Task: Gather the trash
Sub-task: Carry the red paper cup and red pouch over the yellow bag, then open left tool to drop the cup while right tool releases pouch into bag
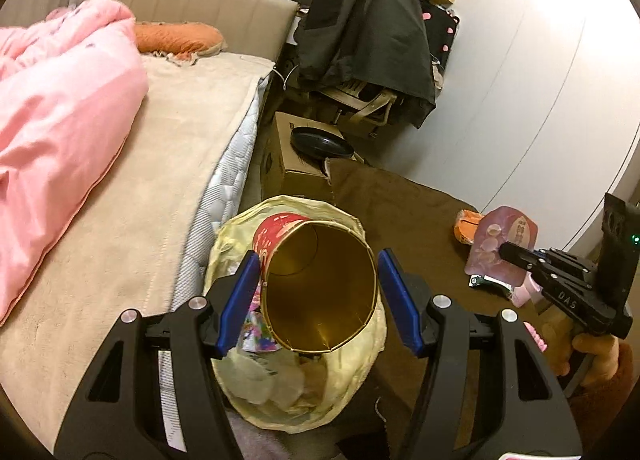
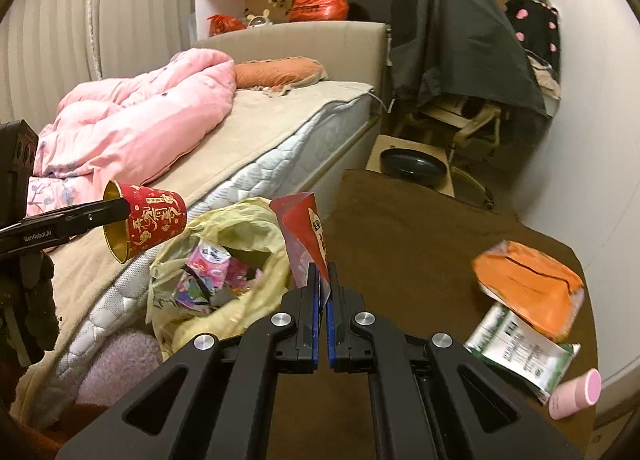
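Note:
A red paper cup with a gold inside hangs between my left gripper's blue pads, over a yellow trash bag full of wrappers. The pads stand apart from the cup's rim, with small gaps on both sides. In the right wrist view the cup is tilted at the left gripper's tip above the bag. My right gripper is shut on a red and pink flat packet, also in the left wrist view, beside the bag.
The bed with a pink quilt lies left of the bag. On the brown table lie an orange packet, a green-white packet and a pink tube. A cardboard box and draped chair stand behind.

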`<act>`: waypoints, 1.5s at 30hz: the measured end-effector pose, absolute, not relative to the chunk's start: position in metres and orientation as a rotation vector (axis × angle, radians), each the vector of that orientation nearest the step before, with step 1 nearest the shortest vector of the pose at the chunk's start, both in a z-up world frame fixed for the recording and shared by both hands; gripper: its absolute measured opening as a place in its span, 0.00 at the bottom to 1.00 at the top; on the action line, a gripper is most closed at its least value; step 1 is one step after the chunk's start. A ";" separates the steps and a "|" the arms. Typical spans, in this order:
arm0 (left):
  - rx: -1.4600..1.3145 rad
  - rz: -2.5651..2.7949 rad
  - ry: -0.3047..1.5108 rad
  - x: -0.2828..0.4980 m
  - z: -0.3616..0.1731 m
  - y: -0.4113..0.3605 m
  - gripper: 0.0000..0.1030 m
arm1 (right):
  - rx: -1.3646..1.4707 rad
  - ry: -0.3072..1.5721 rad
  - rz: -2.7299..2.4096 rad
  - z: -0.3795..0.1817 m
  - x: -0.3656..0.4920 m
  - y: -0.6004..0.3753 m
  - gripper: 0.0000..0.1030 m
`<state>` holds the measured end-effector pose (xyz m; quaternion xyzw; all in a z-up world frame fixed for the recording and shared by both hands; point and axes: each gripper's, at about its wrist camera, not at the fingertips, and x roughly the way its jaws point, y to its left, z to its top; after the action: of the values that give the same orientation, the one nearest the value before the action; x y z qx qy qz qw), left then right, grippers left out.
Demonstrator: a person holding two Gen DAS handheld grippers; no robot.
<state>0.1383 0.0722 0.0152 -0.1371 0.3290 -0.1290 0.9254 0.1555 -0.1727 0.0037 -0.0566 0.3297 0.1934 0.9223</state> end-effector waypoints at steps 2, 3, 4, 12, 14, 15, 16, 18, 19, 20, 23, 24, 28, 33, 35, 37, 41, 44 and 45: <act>-0.287 -0.270 0.677 0.139 0.012 0.081 0.56 | -0.122 0.682 0.406 0.002 0.159 -0.163 0.04; -0.288 -0.273 0.680 0.140 0.010 0.083 0.56 | -0.120 0.686 0.413 0.002 0.161 -0.158 0.04; -0.291 -0.280 0.685 0.141 0.008 0.088 0.56 | -0.115 0.694 0.423 0.000 0.164 -0.152 0.04; -0.345 -0.307 0.707 0.150 -0.002 0.116 0.56 | -0.088 0.739 0.485 -0.015 0.185 -0.105 0.04; -0.351 -0.321 0.720 0.152 -0.005 0.118 0.56 | -0.092 0.754 0.512 -0.022 0.188 -0.091 0.04; -0.352 -0.327 0.727 0.153 -0.006 0.117 0.56 | -0.097 0.761 0.523 -0.025 0.190 -0.085 0.04; -0.354 -0.335 0.737 0.155 -0.009 0.116 0.56 | -0.104 0.774 0.540 -0.031 0.192 -0.078 0.04; -0.367 -0.359 0.761 0.161 -0.016 0.116 0.56 | -0.102 0.802 0.563 -0.042 0.198 -0.069 0.04; -0.374 -0.368 0.773 0.164 -0.020 0.114 0.56 | -0.094 0.820 0.570 -0.048 0.202 -0.067 0.04; -0.381 -0.375 0.791 0.168 -0.026 0.112 0.56 | -0.088 0.832 0.571 -0.053 0.204 -0.066 0.04; -0.379 -0.390 0.840 0.179 -0.042 0.102 0.56 | -0.057 0.874 0.557 -0.070 0.217 -0.070 0.04; -0.377 -0.396 0.854 0.183 -0.047 0.099 0.56 | -0.046 0.886 0.551 -0.075 0.222 -0.074 0.04; -0.347 -0.400 0.906 0.202 -0.065 0.084 0.56 | -0.011 0.916 0.549 -0.088 0.233 -0.086 0.04; -0.301 -0.385 0.949 0.223 -0.083 0.078 0.56 | -0.014 0.924 0.572 -0.096 0.242 -0.088 0.04; -0.287 -0.378 0.963 0.229 -0.090 0.079 0.56 | -0.024 0.928 0.576 -0.099 0.246 -0.087 0.04; -0.291 -0.376 0.974 0.232 -0.095 0.081 0.56 | -0.036 0.930 0.574 -0.102 0.249 -0.085 0.04; -0.361 -0.401 0.973 0.231 -0.094 0.093 0.60 | -0.050 0.922 0.594 -0.101 0.249 -0.084 0.04; -0.383 -0.391 0.948 0.227 -0.088 0.102 0.63 | -0.055 0.910 0.585 -0.099 0.249 -0.084 0.05; -0.377 -0.375 0.934 0.225 -0.085 0.104 0.63 | -0.053 0.905 0.583 -0.099 0.248 -0.085 0.05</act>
<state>0.2248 0.1043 -0.0847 -0.1796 0.4450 -0.1788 0.8589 0.2483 -0.0847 -0.0991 -0.0252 0.4309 0.2774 0.8583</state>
